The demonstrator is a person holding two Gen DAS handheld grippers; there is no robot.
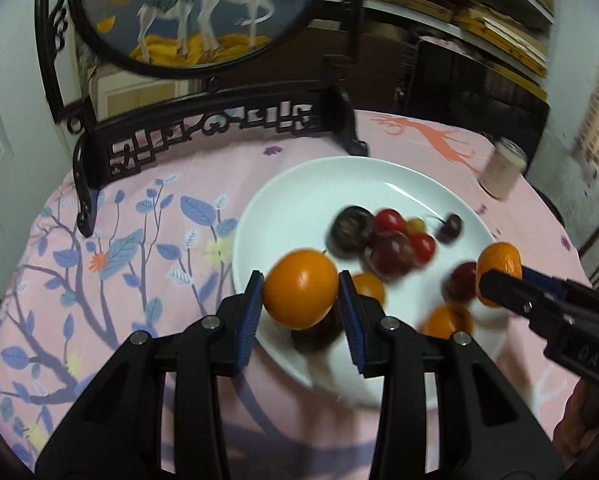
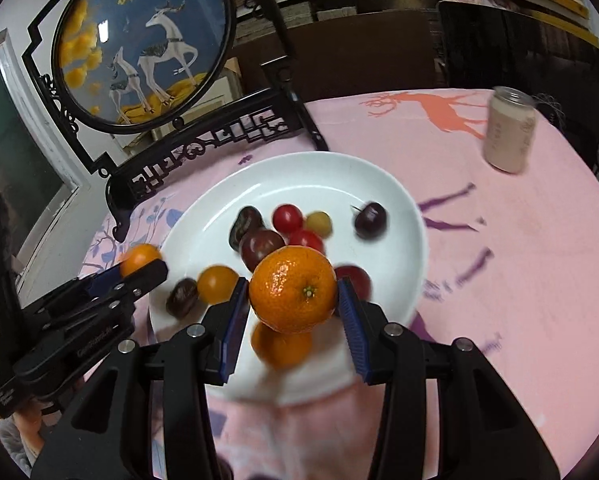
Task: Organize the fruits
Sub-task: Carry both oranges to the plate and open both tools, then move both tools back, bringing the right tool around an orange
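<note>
A white plate point(image 1: 299, 184) point(image 2: 379, 184) sits on the pink tablecloth and holds several small fruits: red cherry tomatoes point(image 1: 391, 220), dark plums point(image 1: 349, 232), a dark cherry point(image 2: 370, 220) and small orange fruits point(image 2: 218, 283). My left gripper point(image 1: 301, 294) is shut on a smooth orange fruit point(image 1: 300, 288) and holds it above the plate's near left edge. My right gripper point(image 2: 293, 296) is shut on a dimpled tangerine point(image 2: 292, 290) above the plate's near side; it also shows in the left wrist view point(image 1: 499, 278).
A dark carved wooden stand point(image 1: 219, 124) with a round deer painting point(image 2: 143, 40) stands behind the plate. A pink jar point(image 2: 509, 128) stands at the far right of the table. Shelves and dark furniture lie beyond the table.
</note>
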